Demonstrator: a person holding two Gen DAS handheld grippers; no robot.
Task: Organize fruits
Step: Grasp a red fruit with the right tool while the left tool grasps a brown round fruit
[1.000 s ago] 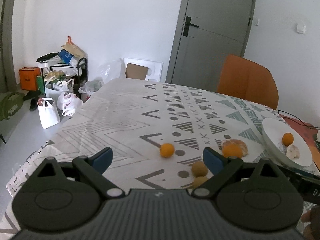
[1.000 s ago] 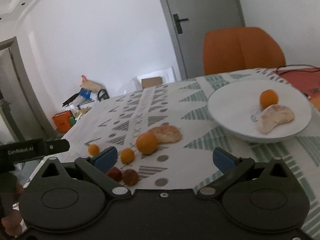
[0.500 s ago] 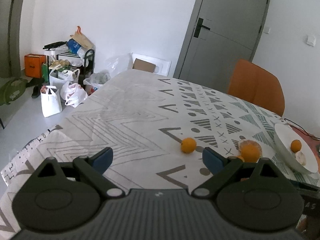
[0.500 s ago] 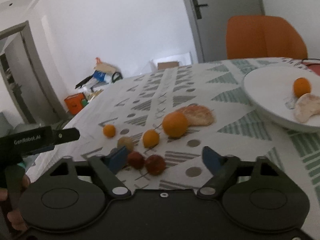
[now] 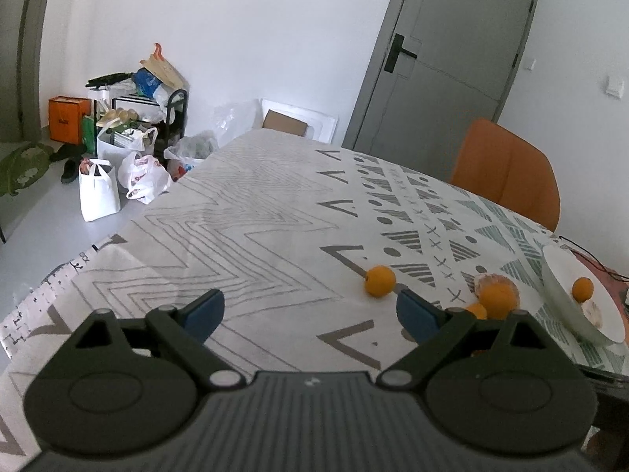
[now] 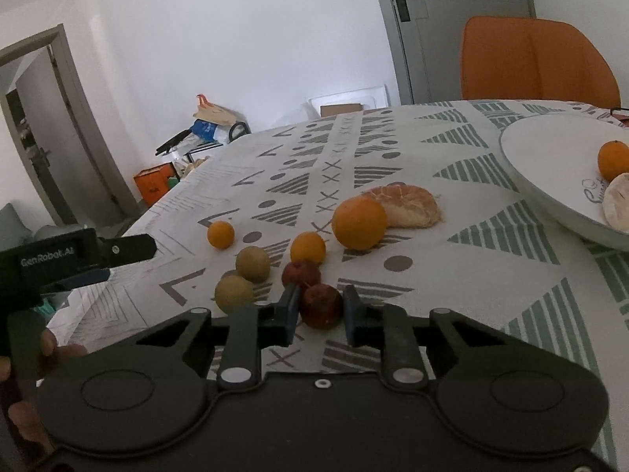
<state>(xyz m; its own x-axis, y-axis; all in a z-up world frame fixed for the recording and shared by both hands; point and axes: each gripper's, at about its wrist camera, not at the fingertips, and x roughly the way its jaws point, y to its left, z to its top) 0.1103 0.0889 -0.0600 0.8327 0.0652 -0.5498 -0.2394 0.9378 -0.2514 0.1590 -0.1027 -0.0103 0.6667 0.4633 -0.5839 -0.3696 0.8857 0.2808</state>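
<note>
Where left gripper (image 5: pixel 310 308) gapes empty, right gripper (image 6: pixel 317 308) just clamped on red fruit (image 6: pixel 321 305), unseen leftward.

Domestic room, dining area. Table under patterned tablecloth (image 5: pixel 251 236), orange chair (image 5: pixel 507 173) alongside, grey door (image 5: pixel 444 59) with lever handle. Shopping bags (image 5: pixel 118 181), orange box (image 5: pixel 68 120) and loaded rack (image 5: pixel 157 106) heaped against the white wall on the floor.
</note>
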